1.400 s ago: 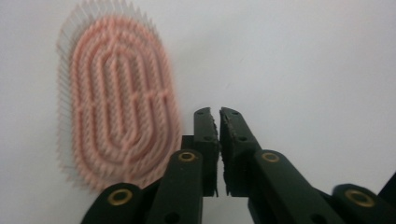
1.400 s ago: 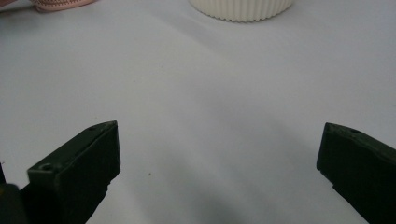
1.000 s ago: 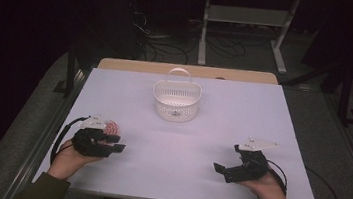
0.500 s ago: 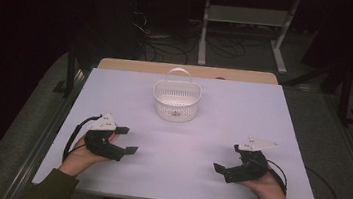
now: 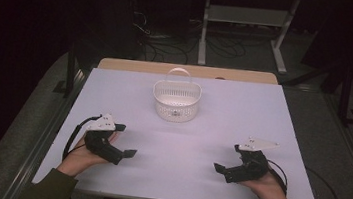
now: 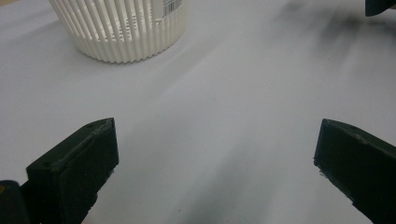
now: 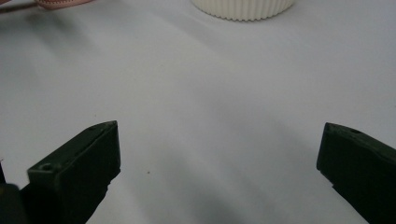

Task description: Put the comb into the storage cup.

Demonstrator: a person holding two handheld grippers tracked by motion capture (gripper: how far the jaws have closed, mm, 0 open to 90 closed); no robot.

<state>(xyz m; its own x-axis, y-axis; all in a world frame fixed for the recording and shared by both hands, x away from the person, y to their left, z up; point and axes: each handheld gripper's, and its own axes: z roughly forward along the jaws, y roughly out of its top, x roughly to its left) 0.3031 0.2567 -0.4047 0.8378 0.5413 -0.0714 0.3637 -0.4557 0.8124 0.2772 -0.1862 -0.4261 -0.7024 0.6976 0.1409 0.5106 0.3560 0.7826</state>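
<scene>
Currently, the left claw (image 5: 127, 141) rests on the near left part of the white worktop (image 5: 201, 132), held in the person's left hand (image 5: 82, 154). Its jaws have just been opening and now stand wide apart, with bare worktop between them and nothing gripped. In the left gripper view the two black jaws rise at the lower corners, and the white slatted plastic basket (image 6: 123, 28) stands ahead of the claw and to its upper left, well apart from it. A barcode label (image 6: 173, 5) shows on the basket wall.

The right claw (image 5: 225, 165) rests on the near right part of the worktop in the right hand (image 5: 268, 185). Its jaws also stand wide apart and hold nothing. In the right gripper view the basket base (image 7: 243, 8) lies ahead of that claw at the top edge, well apart from it.

From the high view, the basket (image 5: 176, 99), its handle (image 5: 178, 71) upright, stands at the far middle of the worktop, ahead of both claws and between their lines. Nothing lies between either claw and the basket. A small item sits inside the basket, too small to identify.

Both forearms, in dark green sleeves (image 5: 51, 191), enter from the near edge. Each claw lies low on the worktop and points inward and forward. A black cable (image 5: 73, 135) loops out from the left claw on its outer side.
</scene>
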